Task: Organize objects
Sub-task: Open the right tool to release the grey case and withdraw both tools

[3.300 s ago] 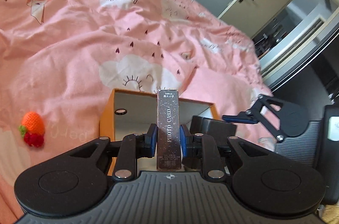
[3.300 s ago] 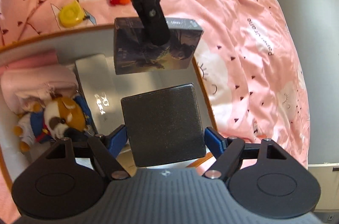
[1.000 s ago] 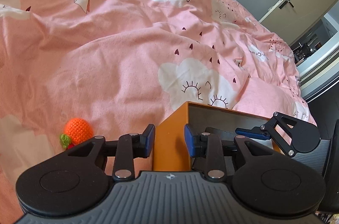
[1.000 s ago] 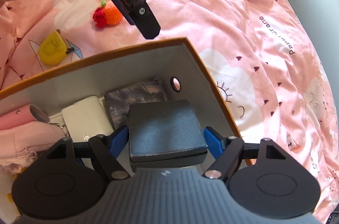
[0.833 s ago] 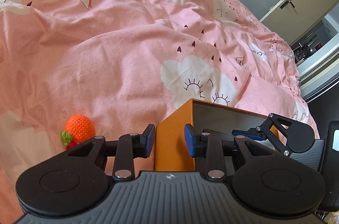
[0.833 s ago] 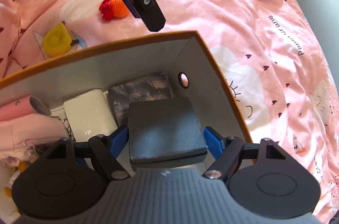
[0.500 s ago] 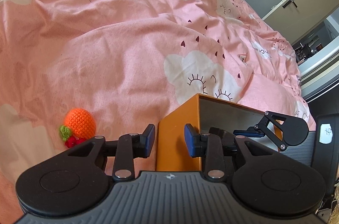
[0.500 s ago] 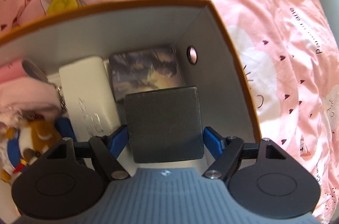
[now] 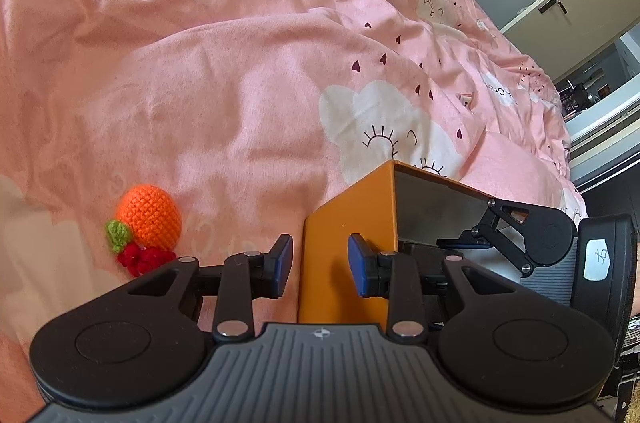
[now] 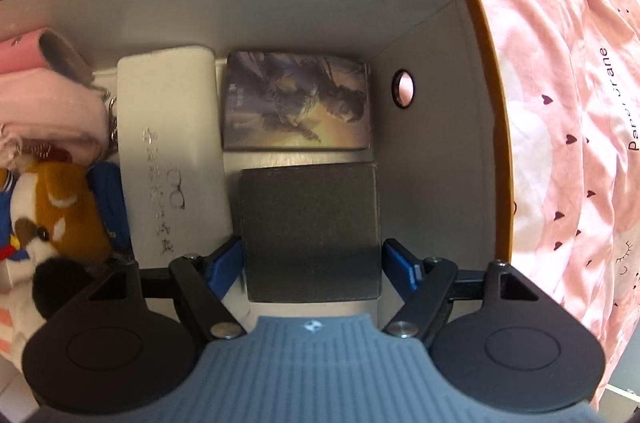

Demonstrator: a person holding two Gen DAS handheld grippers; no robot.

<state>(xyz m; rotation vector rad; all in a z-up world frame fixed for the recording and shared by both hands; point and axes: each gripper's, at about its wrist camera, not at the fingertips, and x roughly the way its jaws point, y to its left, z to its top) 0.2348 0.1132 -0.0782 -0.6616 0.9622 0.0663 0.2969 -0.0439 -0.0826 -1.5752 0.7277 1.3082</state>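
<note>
1. Your left gripper (image 9: 320, 265) stands part-spread with nothing between the pads. The near corner of the orange box (image 9: 344, 247) sits just ahead of the gap, untouched as far as the left wrist view shows.
2. To the left of that gripper, the crocheted orange toy (image 9: 149, 217) lies on the pink duvet (image 9: 240, 83), outside the box. Judgement: soft and light, it will squash under the pads; take it across the round body.
3. Your right gripper (image 10: 312, 263) points steeply down into the box. The black square box (image 10: 310, 231) lies between its jaws. The left pad (image 10: 224, 263) touches its side; the right pad shows a thin gap. Grip looks loose, and the jaws are closing only slightly.
4. The black box lies flat, low in the orange box, just ahead of the palm. It is square, so no clear long axis; its edges run parallel to the box walls.
5. Just beyond it lies the photo card pack (image 10: 296, 107), flat, long axis crosswise to your fingers. To its left is the white case (image 10: 168, 151), long axis along your fingers.
6. Judgement: the black box is stiff, matte, moderately light. Hold it on opposite side faces, as now.
</note>
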